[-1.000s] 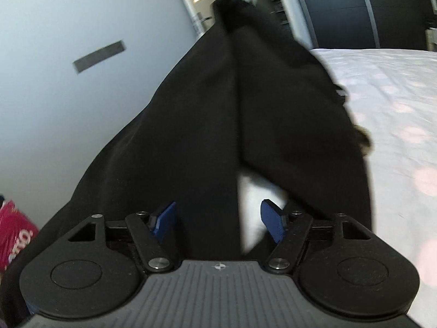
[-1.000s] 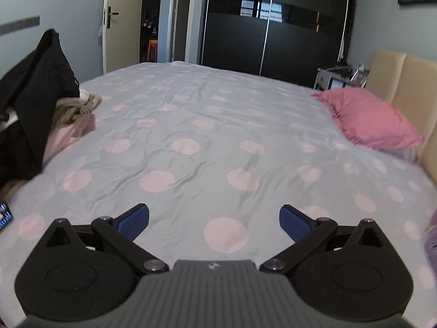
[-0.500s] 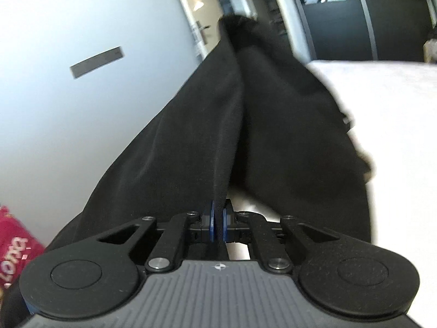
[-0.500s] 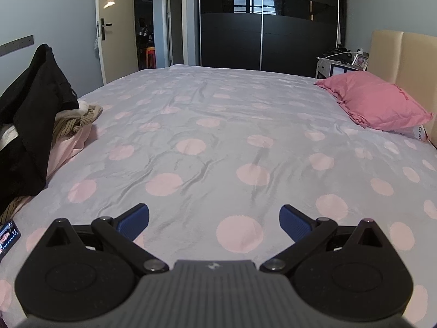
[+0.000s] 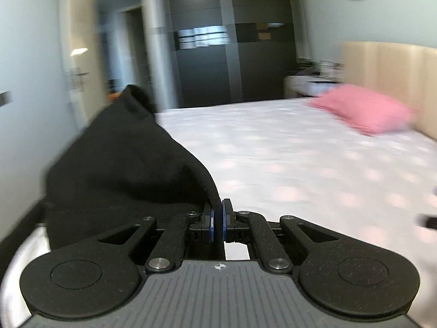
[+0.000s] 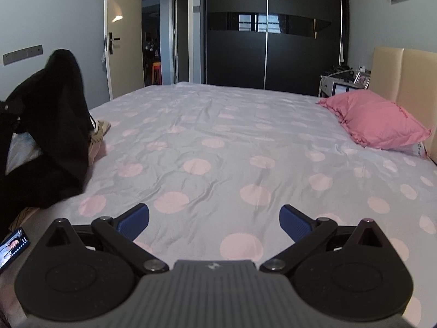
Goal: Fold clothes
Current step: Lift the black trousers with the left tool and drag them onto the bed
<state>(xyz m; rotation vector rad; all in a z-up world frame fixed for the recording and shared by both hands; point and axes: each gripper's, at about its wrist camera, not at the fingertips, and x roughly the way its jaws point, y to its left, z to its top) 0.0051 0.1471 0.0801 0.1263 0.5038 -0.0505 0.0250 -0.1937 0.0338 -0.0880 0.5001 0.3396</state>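
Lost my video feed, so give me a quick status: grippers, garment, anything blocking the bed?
Left gripper shut on black garment, fabric pinched between fingers. Right gripper open, empty, over the bedspread. Clothes pile at bed's left edge; pink pillow far right.

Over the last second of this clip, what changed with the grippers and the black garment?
The left gripper closed on an edge of the black garment and swung it away from the wall toward the polka-dot bed; in the right wrist view the garment now stands lifted off the clothes pile. The right gripper stayed open and empty over the bed; the pink pillow did not move.
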